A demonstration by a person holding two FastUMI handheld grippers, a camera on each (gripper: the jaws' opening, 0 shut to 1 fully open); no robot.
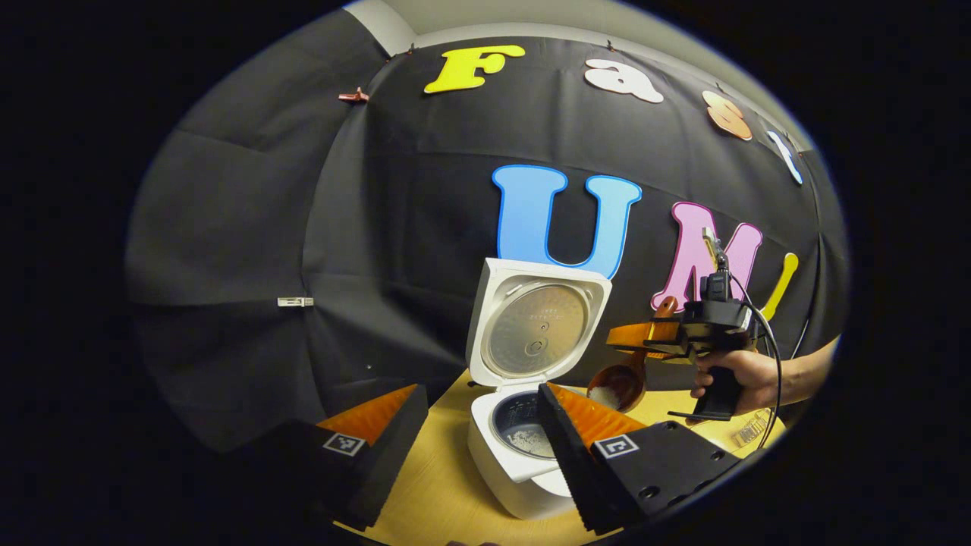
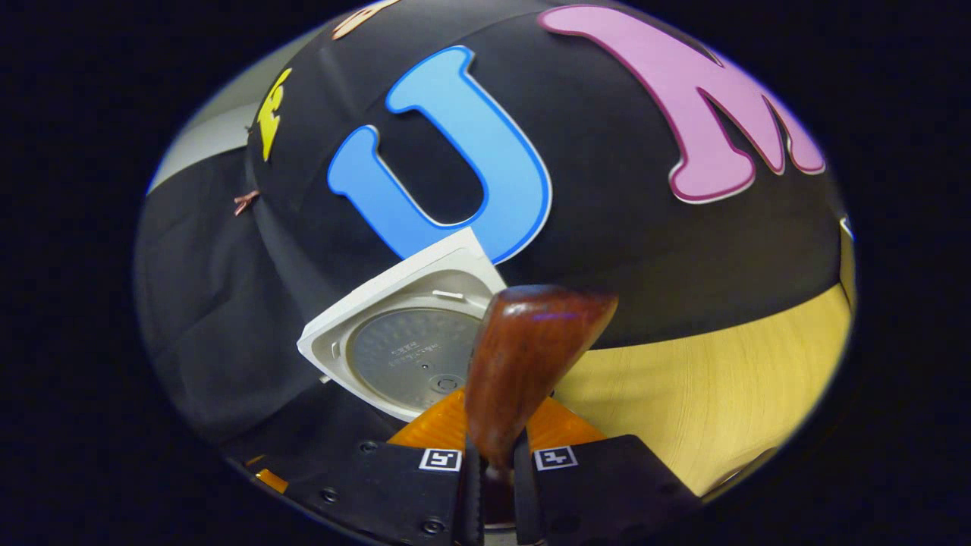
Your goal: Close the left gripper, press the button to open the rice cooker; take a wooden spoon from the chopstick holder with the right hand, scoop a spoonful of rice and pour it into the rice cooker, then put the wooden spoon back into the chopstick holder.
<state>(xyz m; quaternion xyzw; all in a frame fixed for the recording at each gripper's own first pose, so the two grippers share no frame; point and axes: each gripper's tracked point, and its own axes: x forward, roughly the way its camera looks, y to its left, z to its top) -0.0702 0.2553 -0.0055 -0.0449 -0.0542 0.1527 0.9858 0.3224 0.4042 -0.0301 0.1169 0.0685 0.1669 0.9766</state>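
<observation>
With your right gripper (image 1: 633, 339) clamped on the spoon (image 1: 618, 384) and the left gripper (image 1: 478, 444) spread wide, carry the rice level over the pot (image 1: 523, 432) before tipping.

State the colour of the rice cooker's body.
White; the cooker shows best in the left gripper view.

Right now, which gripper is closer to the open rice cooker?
Left. The left gripper sits open right at the rice cooker, fingers straddling it; the right gripper holds the wooden spoon off beside it.
</observation>
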